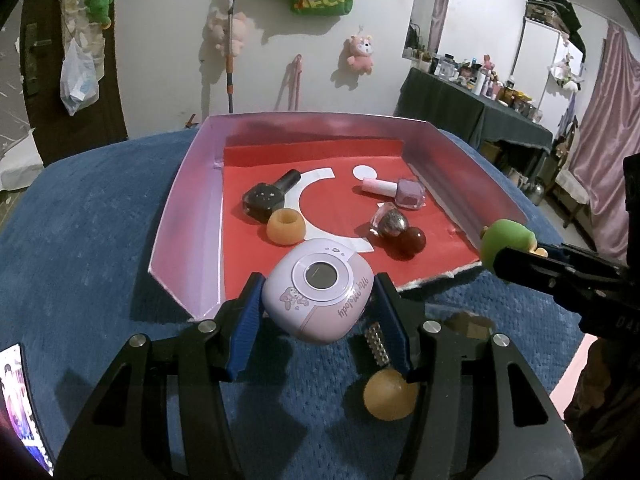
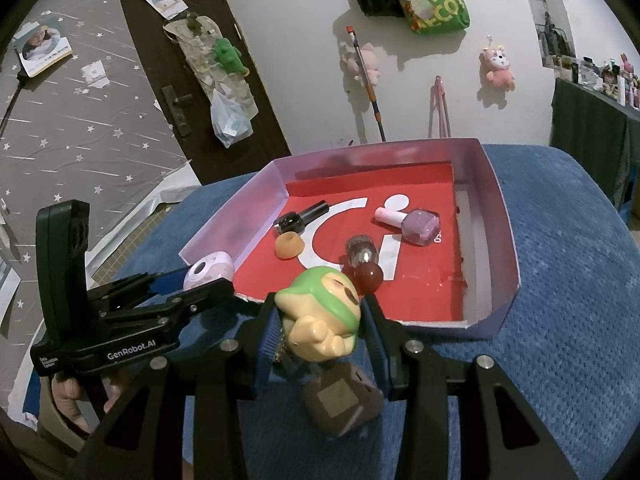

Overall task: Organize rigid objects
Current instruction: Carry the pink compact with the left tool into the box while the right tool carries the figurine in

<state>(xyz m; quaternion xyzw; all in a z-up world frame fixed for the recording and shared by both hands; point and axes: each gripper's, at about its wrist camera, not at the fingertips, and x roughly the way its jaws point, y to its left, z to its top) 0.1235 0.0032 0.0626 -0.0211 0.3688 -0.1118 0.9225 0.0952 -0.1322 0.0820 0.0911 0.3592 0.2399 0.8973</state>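
Each camera sits just behind its own gripper's two fingers and looks forward and down along them. The left wrist view faces the open near end of the pink-walled tray (image 1: 192,184) from close by, square on. The right wrist view looks at the same tray (image 2: 506,216) from further right, angled leftward. Both share the tray's red floor, the blue cloth (image 1: 100,240) and the white wall (image 2: 304,80) of hanging toys.
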